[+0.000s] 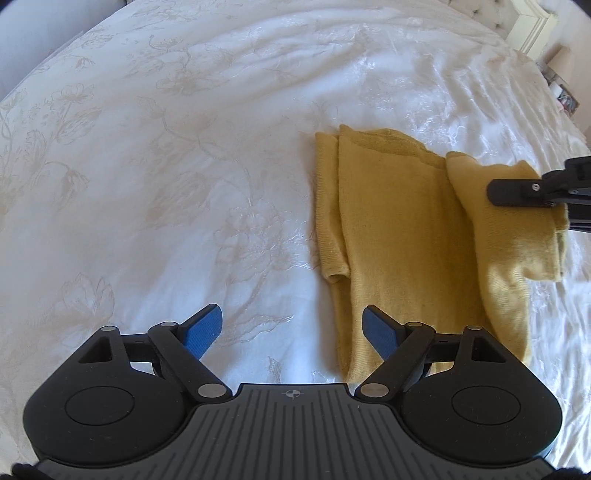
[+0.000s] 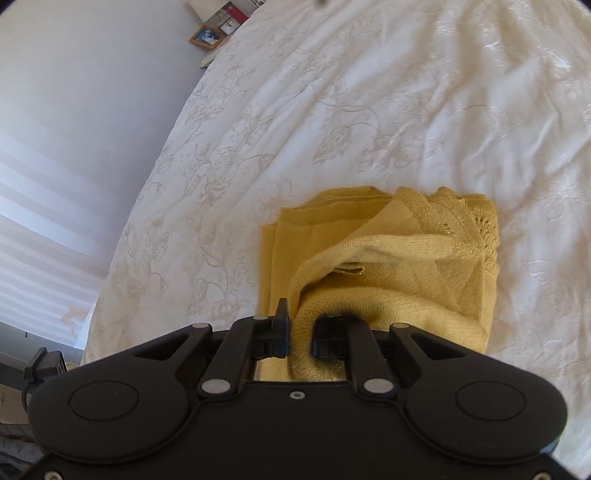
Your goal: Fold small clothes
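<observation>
A small mustard-yellow knit sweater [image 1: 399, 229] lies on the white bed, its left side and sleeve folded in over the body. My left gripper [image 1: 291, 332] hovers open above the sweater's near left edge, blue pads wide apart, nothing between them. My right gripper [image 2: 300, 338] is shut on a fold of the sweater [image 2: 369, 266], holding the right side lifted and draped over the body. In the left wrist view the right gripper [image 1: 524, 192] shows at the right edge, clamped on the raised yellow fabric.
A white bedspread [image 1: 166, 184] with a pale floral pattern covers the bed. A framed picture [image 2: 206, 36] and small items stand by the wall past the bed's left side. A headboard corner [image 1: 532, 26] shows at the far right.
</observation>
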### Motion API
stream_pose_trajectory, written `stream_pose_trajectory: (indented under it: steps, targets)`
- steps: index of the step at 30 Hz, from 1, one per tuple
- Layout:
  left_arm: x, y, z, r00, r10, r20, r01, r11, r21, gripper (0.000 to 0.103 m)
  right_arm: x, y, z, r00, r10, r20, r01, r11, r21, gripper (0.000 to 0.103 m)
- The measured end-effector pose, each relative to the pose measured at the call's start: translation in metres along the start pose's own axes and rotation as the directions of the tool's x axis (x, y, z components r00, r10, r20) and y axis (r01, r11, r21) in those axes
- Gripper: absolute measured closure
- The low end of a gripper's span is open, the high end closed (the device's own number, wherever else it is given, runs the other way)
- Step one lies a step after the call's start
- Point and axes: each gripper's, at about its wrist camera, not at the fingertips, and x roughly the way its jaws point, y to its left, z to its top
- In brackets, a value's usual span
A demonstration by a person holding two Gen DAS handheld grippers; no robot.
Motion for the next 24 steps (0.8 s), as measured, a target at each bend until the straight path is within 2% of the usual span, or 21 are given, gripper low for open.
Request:
stream_pose_trajectory:
  steps: [3,5,8,12,14,17,21,24]
  targets:
    - [0.003,0.009,-0.002,1.000,-0.006,-0.017,0.006,1.000,-0.002,0.020,0.024,0.016,-0.001,0.999,-0.019,-0.034,0.018,0.999,-0.032,0.083]
    - [0.004,0.014,-0.002,1.000,-0.007,-0.023,0.007,1.000,-0.006,0.020,0.041,0.024,-0.002,0.996,-0.069,-0.060,0.066,0.997,-0.051,0.082]
    - [0.004,0.021,-0.002,1.000,-0.008,-0.028,0.007,1.000,-0.022,0.020,0.060,0.029,-0.004,0.990,-0.085,-0.110,0.079,0.995,-0.054,0.069]
    - [-0.001,0.029,0.003,1.000,-0.014,-0.020,0.013,0.999,-0.035,0.020,0.051,0.038,-0.012,0.996,0.021,-0.085,-0.027,0.997,-0.077,0.044]
    - [-0.005,0.028,0.007,1.000,-0.020,-0.006,0.020,0.999,-0.028,0.020,0.038,0.042,-0.016,0.996,0.060,-0.063,-0.066,0.994,-0.092,0.042]
    - [-0.010,0.025,0.017,0.999,-0.035,0.017,0.035,0.999,-0.004,0.020,0.015,0.038,-0.024,0.997,0.070,-0.027,-0.073,0.993,-0.090,0.042]
    - [-0.014,0.010,0.033,0.997,-0.061,0.050,0.058,0.997,0.056,0.020,-0.009,0.019,-0.043,1.000,0.006,0.012,-0.005,0.998,-0.069,0.042]
    - [-0.013,-0.006,0.039,0.994,-0.096,0.059,0.089,0.990,0.114,0.020,-0.015,-0.001,-0.054,0.999,-0.046,0.008,0.046,0.999,-0.012,0.042]
